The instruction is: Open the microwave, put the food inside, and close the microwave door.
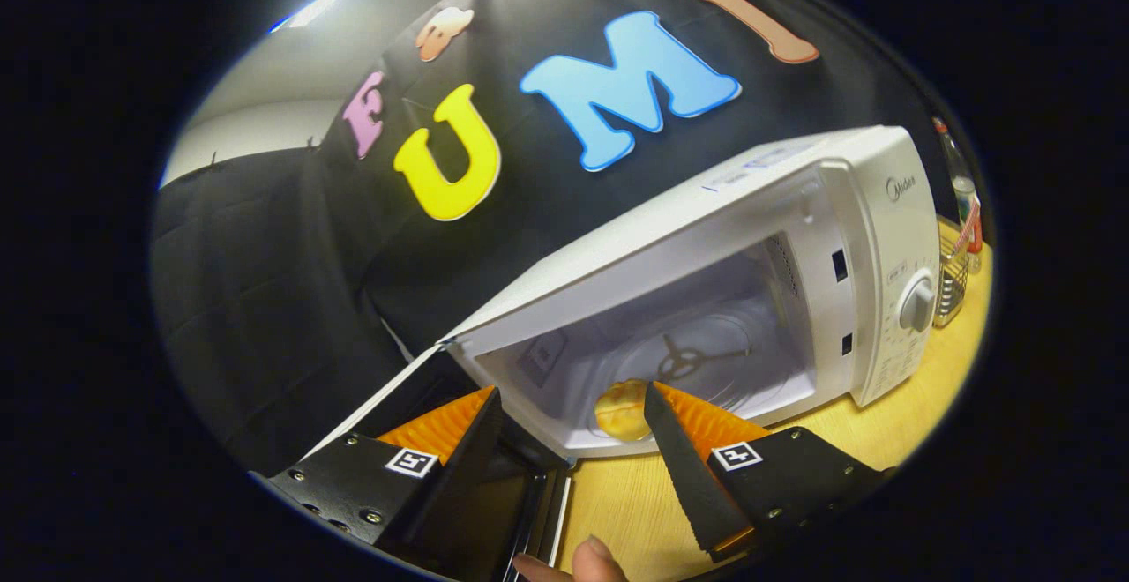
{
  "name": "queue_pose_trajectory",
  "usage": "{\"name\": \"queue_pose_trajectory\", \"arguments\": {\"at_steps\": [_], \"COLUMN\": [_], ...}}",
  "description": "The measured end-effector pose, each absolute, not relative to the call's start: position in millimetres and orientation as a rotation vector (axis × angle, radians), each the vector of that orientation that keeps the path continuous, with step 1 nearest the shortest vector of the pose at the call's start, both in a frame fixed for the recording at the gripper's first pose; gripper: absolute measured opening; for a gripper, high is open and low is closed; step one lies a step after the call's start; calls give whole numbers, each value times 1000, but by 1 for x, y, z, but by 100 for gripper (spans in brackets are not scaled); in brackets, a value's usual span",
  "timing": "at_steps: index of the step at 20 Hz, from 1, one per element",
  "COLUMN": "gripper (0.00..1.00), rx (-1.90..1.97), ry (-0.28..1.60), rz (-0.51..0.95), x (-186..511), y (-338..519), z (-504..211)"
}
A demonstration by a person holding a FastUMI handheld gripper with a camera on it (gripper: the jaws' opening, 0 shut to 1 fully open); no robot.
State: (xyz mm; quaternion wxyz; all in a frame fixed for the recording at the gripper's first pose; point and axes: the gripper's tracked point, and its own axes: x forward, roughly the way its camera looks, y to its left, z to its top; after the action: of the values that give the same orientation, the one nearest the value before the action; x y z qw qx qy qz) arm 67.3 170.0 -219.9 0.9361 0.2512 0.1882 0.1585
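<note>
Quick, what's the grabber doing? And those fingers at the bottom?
Gripper: open, holding nothing; the food sits inside the microwave, just beyond its fingers.
Person's fingertips: on the wooden table, holding nothing.

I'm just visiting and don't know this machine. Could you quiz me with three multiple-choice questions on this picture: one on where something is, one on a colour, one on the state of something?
1. Where is the food?
A. On the wooden table outside the microwave
B. Inside the microwave, at the front of its glass plate
C. On top of the microwave

2. What colour is the microwave?
A. White
B. Red
C. Black

3. How does the microwave door stand?
A. Shut
B. Taken off
C. Swung open

Answers:
1. B: the yellowish round piece lies on the glass plate within the cavity, beyond the fingers of the gripper, which stand apart and grip nothing.
2. A: casing and control panel are white.
3. C: the cavity is exposed and the door hangs out beside the near finger.
</note>
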Motion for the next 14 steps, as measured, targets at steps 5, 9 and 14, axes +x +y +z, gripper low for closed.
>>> {"name": "queue_pose_trajectory", "arguments": {"at_steps": [5, 9, 14], "gripper": [97, 97, 97], "rx": [330, 214, 73], "ry": [298, 266, 191], "rz": [384, 391, 408], "x": [19, -24, -84], "y": [162, 155, 151], "z": [-182, -166, -149]}}
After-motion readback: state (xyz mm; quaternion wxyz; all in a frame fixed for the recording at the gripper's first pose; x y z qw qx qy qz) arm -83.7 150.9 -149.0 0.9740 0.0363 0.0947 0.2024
